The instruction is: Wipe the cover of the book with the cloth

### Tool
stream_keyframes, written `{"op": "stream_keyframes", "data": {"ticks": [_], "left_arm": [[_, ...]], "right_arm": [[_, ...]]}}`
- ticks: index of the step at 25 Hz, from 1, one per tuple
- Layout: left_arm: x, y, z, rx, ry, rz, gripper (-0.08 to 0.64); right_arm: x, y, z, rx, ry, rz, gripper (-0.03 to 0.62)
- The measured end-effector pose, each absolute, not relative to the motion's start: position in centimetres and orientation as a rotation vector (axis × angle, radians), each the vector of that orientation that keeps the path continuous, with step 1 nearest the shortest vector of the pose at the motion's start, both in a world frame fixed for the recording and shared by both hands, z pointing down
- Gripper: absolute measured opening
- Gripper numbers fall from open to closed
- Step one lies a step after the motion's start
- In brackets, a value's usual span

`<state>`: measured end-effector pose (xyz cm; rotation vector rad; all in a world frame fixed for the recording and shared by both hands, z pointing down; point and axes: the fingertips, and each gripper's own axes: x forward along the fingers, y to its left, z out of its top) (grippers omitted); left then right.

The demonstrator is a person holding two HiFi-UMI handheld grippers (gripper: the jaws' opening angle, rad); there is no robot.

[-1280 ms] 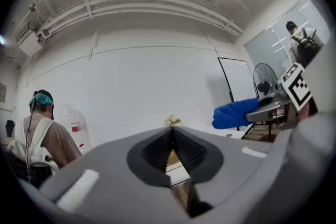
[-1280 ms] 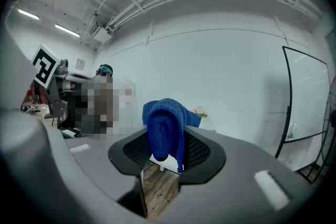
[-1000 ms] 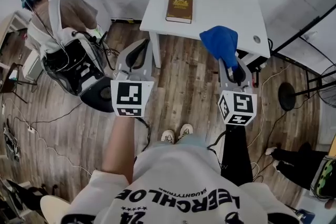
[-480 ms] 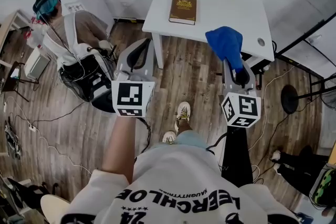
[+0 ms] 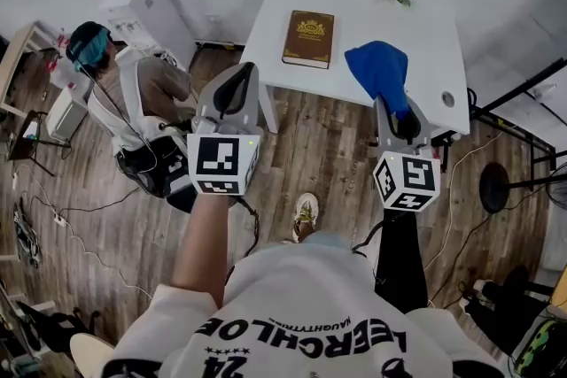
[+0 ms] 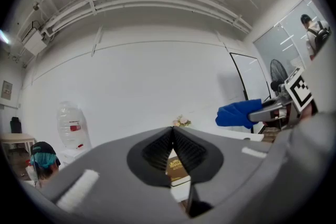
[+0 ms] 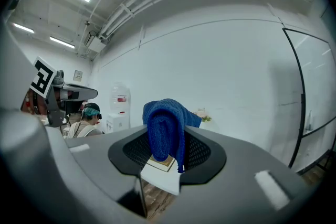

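So over the last second you've basically just walked in. The bench (image 5: 416,22) and the book (image 5: 309,38) have slid closer to both grippers in the head view, and one foot is mid-step on the wood floor. Nothing on the bench has been touched. My read is you're still on the approach and the wiping hasn't started.

The right gripper (image 5: 396,112) is still clamped on the blue cloth (image 5: 379,66). In the right gripper view the cloth (image 7: 165,128) is bunched between the jaws and droops over the front of them. The book sits ahead of that gripper and off to its left, lying flat with the cover up, well apart from the cloth.

The left gripper (image 5: 237,80) is clenched on nothing. In the left gripper view its jaws meet in a tight V, and the book (image 6: 177,169) shows past them, pretty much dead ahead.

Pose-wise, both arms are stretched out in front of your chest with the grippers side by side. They point forward at the bench with the marker cubes facing back at you. The right one is now near the bench's front edge, and I'd guess a bit more reach puts the cloth over the cover.
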<state>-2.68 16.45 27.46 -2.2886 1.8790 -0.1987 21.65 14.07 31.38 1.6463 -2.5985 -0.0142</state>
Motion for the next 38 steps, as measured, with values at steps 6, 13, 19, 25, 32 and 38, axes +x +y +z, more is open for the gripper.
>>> {"op": "stream_keyframes", "data": {"ticks": [6,13,19,25,32,38], "left_arm": [[-1.9,10.6,27.2,-2.283,1.893,-0.173,0.058],[-0.7,7.2,26.8,-2.27,1.879,-0.176,0.058],[-0.8,5.7,26.4,-2.271,1.864,-0.184,0.058],[-1.4,3.1,26.6,-2.275,1.844,-0.185,0.058],[-2.3,-2.9,26.7,-2.302,1.77,-0.158,0.058],[-4.3,-10.4,27.1,-2.352,1.72,-0.135,0.057]], "right_arm": [[22.3,8.0,31.4,1.628,-2.625,0.002,0.132],[22.5,3.6,31.7,1.6,-2.654,0.017,0.132],[22.4,1.6,31.8,1.628,-2.652,0.073,0.132],[21.5,-0.3,32.3,1.625,-2.654,0.067,0.132],[19.7,-4.8,32.1,1.634,-2.654,0.039,0.132],[16.6,-10.8,31.3,1.658,-2.663,0.031,0.132]]}}
